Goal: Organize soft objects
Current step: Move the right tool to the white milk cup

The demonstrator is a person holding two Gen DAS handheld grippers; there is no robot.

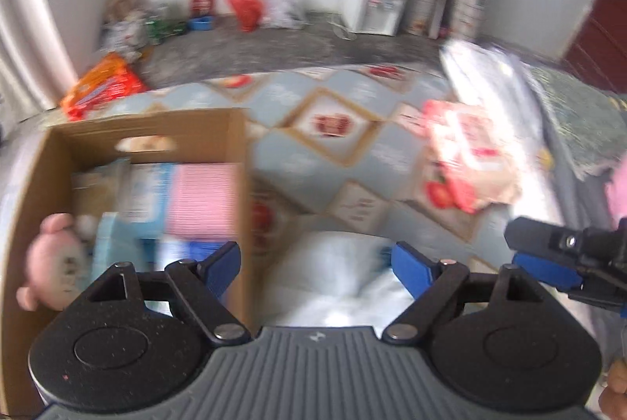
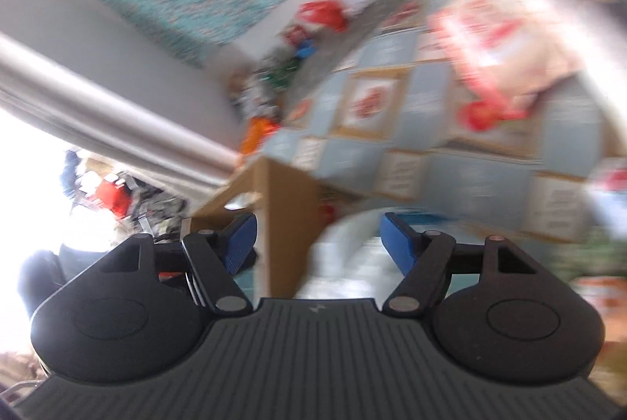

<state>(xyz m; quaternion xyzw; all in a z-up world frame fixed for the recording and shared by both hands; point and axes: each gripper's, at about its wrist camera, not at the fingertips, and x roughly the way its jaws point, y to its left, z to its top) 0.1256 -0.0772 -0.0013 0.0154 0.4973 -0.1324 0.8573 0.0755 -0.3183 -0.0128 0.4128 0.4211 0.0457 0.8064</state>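
Both grippers, left gripper (image 1: 315,263) and right gripper (image 2: 317,238), have jaws wide, nothing held. White pillow (image 1: 337,283) beside cardboard box (image 1: 235,153) looks light, squashy. Pinch deep at an edge.

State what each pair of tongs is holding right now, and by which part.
Nothing is held. The left tongs stand open above a white soft bundle beside the brown cardboard box; the right tongs are open and empty too.

No legible text (all blurred)
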